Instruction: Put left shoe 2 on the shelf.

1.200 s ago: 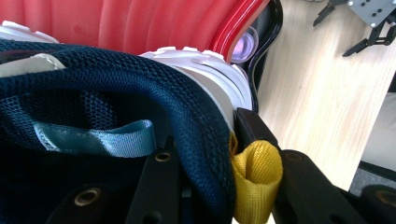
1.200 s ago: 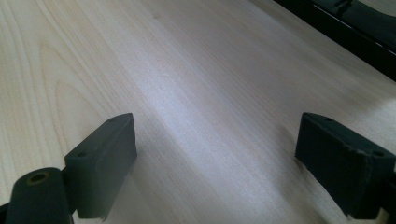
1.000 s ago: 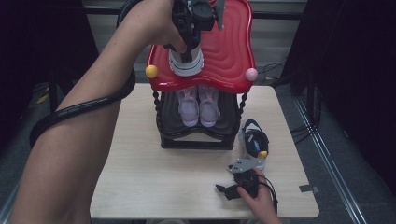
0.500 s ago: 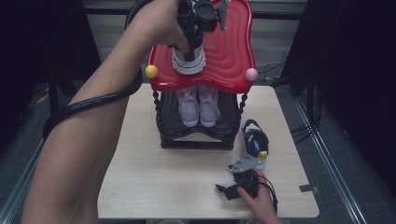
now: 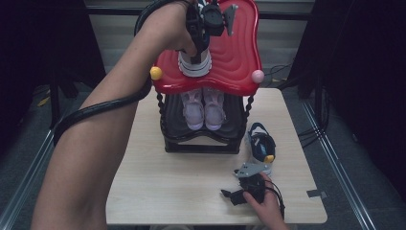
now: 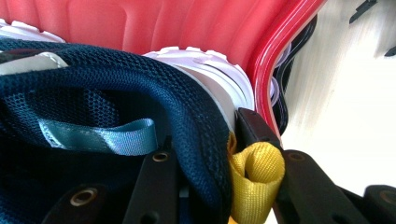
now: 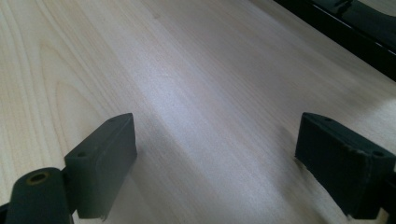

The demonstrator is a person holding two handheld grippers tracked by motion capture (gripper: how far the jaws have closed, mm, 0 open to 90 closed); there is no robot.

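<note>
1. High view: my left claw stands over the red top shelf of the small black rack at the far side of the desk. It holds a navy shoe with a white sole at the heel, with the sole resting on the near left part of that shelf. A pink pair of shoes sits on the lower shelf, toes toward me. A second navy shoe lies on the desk, just right of the rack.

2. High view: my right claw rests low on the near right of the desk, just in front of that second shoe.

3. Left gripper view: my jaws are narrow, clamped on the shoe's navy mesh heel collar, with the yellow pull loop squeezed against the right jaw. The white sole lies against the ribbed red shelf.

4. Right gripper view: my right jaws stand wide apart over bare wood, holding nothing.

5. I judge this to be the placing step: the shoe seems set down but not released. Next I must open the left jaws, lift clear without snagging the loop, then fetch its mate.
</note>
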